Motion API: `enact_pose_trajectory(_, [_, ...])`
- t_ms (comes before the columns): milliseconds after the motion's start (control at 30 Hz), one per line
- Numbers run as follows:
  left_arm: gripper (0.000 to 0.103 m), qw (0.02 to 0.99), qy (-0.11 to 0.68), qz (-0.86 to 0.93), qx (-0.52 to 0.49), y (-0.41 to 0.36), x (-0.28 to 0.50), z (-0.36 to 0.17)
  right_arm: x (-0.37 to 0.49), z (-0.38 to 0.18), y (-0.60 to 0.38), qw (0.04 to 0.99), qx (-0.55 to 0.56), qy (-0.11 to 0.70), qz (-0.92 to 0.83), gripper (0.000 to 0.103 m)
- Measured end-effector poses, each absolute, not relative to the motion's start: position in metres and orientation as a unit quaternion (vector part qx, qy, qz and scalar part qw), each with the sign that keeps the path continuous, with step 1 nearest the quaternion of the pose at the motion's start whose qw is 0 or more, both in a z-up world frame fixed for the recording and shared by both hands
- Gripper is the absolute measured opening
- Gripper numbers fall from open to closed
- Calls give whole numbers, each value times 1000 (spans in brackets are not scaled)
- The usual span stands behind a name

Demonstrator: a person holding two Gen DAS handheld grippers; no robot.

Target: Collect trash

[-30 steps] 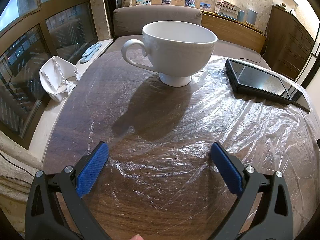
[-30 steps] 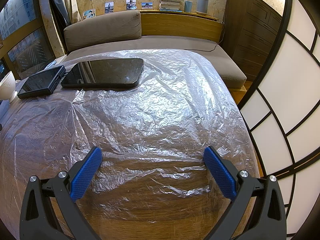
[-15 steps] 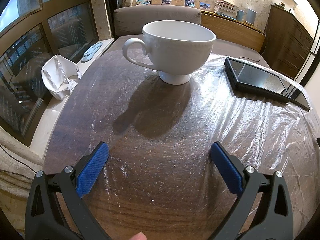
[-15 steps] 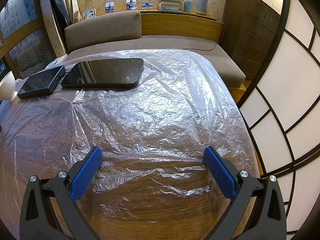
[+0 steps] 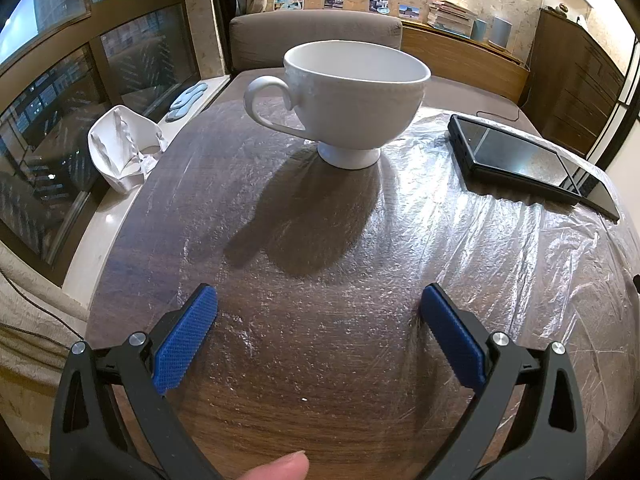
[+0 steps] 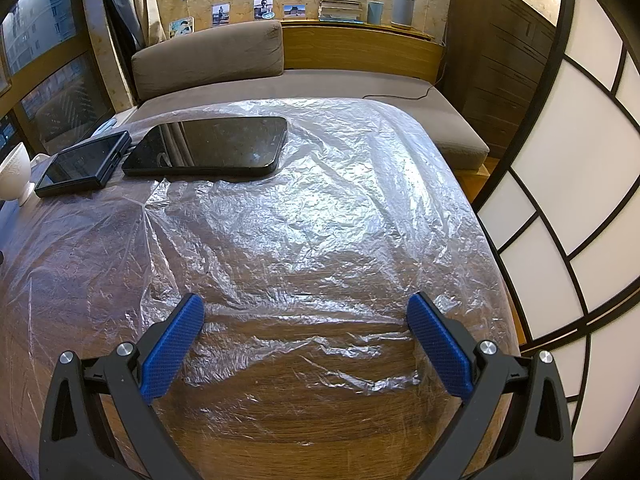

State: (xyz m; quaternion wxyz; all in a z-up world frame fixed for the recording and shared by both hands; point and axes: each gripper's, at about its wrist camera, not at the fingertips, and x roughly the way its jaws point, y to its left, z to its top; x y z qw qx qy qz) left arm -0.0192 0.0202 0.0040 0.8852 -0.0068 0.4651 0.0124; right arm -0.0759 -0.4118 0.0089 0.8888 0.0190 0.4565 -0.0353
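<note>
Nothing collected yet: my left gripper point(image 5: 318, 300) and right gripper point(image 6: 304, 310) both hang spread and empty over the table point(image 5: 280, 420). Outstanding, I judge: crinkled plastic sheet point(image 6: 320, 216), crumpled white wrapper point(image 5: 120, 148) on the ledge.

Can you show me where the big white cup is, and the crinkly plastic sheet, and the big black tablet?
cup point(image 5: 356, 92): left wrist view, on the front of its bowl.
plastic sheet point(image 6: 320, 232): right wrist view, on its wrinkled middle.
tablet point(image 6: 216, 146): right wrist view, on the middle of its dark screen.
</note>
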Motion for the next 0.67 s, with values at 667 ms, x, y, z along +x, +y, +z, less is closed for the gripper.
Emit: enact_pose_trajectory(667, [102, 885, 465, 10, -6, 20, -31, 5, -75, 9, -412, 889, 19, 456, -36, 99])
